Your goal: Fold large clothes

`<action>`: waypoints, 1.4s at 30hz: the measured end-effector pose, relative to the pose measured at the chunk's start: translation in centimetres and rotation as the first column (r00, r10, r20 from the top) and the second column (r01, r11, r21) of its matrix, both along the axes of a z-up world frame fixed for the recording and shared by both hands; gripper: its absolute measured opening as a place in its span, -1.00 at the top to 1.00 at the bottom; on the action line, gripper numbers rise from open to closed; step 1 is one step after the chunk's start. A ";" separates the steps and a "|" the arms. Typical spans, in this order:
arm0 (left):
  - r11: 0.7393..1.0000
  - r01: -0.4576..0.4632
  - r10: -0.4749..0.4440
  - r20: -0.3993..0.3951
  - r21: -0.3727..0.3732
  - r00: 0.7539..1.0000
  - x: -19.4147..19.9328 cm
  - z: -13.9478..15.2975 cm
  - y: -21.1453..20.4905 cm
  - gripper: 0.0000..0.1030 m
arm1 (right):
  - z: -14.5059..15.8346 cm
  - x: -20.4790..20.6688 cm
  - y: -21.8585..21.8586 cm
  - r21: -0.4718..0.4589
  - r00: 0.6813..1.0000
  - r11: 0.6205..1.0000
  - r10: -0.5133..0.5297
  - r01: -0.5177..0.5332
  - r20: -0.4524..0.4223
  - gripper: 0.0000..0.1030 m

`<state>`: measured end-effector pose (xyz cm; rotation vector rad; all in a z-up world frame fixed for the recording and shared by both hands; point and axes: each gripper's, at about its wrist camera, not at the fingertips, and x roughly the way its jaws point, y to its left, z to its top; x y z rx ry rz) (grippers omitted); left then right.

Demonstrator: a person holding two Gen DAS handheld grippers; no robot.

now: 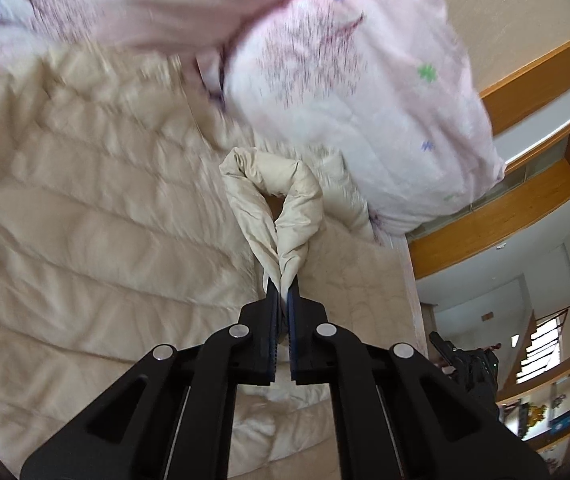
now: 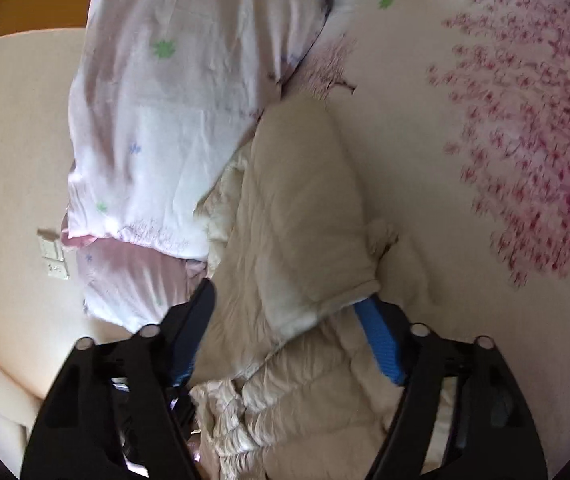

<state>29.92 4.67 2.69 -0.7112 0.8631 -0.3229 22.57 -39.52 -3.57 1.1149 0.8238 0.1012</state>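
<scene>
In the left wrist view the left gripper [image 1: 283, 292] is clenched on a pinched fold of the cream quilted jacket [image 1: 85, 208], its two black fingers nearly meeting with the padded cloth squeezed between them; the gathered fold rises in a loop just ahead of the tips; the rest of the jacket spreads flat to the left over the bed; beyond it lies a pink-and-white pillow [image 1: 349, 100] with small green and purple flowers; to the right stand wooden shelves [image 1: 497, 216].

In the right wrist view the right gripper [image 2: 289, 300] has its jaws spread wide, the blue-padded fingers [image 2: 381, 344] either side of a cuffed sleeve end of the jacket [image 2: 301, 216]; whether the pads press on the cloth I cannot tell; the jacket bunches below and between them; farther off rest the flowered pillow [image 2: 173, 112] and a bedcover [image 2: 525, 128] printed with pink blossom.
</scene>
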 end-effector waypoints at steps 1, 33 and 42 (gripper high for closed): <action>1.000 -0.012 0.012 0.017 0.015 1.000 -0.3 0.6 0.7 0.95 | 0.3 0.0 0.3 -0.013 1.000 1.000 0.012 -0.012 0.010 -0.23; 0.987 -0.068 0.086 -0.123 0.143 0.989 -3.5 -3.3 6.8 0.40 | 3.8 -1.7 6.2 -0.533 0.984 0.839 0.014 -0.108 -0.177 0.01; 0.944 -0.126 0.105 0.086 0.306 0.991 -10.5 2.4 8.8 -0.51 | 7.0 3.2 22.3 -0.588 0.852 0.640 0.490 -0.495 -0.185 0.30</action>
